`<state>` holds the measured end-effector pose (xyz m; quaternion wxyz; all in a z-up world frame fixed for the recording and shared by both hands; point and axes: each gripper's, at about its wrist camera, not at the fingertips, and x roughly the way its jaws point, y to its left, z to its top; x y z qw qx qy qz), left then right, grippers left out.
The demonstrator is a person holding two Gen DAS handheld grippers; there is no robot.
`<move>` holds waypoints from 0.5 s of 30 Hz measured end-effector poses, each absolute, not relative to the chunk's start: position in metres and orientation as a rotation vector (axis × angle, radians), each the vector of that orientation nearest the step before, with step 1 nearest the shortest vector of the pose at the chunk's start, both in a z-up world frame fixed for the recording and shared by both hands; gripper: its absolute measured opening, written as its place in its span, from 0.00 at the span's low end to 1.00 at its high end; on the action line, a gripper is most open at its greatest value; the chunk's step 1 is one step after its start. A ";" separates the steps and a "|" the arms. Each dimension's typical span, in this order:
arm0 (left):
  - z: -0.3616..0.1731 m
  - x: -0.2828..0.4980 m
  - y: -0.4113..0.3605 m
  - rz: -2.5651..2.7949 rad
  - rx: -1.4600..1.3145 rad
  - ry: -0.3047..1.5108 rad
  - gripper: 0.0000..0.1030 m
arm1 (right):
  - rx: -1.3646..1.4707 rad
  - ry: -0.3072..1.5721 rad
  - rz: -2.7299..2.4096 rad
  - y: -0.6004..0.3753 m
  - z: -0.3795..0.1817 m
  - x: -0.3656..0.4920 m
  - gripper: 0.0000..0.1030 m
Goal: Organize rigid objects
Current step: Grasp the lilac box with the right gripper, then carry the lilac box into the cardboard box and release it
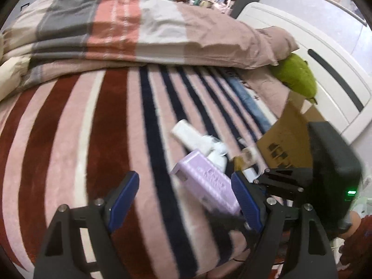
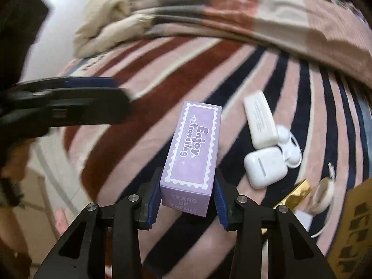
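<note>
Progress is looking early: only the purple box (image 2: pixel 191 155) is sitting between the blue pads of the right tool (image 2: pixel 188 200), which is clenching its lower end, while the rest of the clutter is lying loose on the striped blanket (image 2: pixel 130 125) of the bed. A flat white case (image 2: pixel 260 121), a white earbud case (image 2: pixel 264 166), a second rounded white case (image 2: pixel 289 146) touching both, a roll of tape (image 2: pixel 323 194) and a gold strip (image 2: pixel 295 193) are all waiting beside it, to its right in the right wrist view. A cardboard box (image 1: pixel 288 137) is standing just past them at the bed's edge; I am judging it the likely destination, though nothing is visibly inside it from here.

The left tool (image 1: pixel 183 200) is hanging released, its pads wide apart and gripping nothing, with the purple box lying close against its right pad in the left wrist view. Whether the box is lifting clear of the blanket is hard to tell through the blur.
</note>
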<state>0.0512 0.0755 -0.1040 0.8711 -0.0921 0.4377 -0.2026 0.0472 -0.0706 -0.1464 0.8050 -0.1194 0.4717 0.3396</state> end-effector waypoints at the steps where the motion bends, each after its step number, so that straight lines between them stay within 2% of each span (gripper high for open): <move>1: -0.099 0.053 0.071 -0.445 -0.203 0.909 0.77 | -0.255 1.001 0.748 -0.070 -0.138 0.047 0.35; 6: -0.063 0.061 0.040 -0.545 -0.248 0.855 0.75 | -0.274 0.898 0.821 -0.093 -0.078 0.034 0.35; 8: -0.044 0.064 0.025 -0.588 -0.247 0.826 0.60 | -0.275 0.872 0.818 -0.103 -0.060 0.036 0.35; 15: 0.001 0.082 -0.055 -0.670 -0.147 0.799 0.58 | -0.243 0.837 0.743 -0.168 -0.012 0.044 0.35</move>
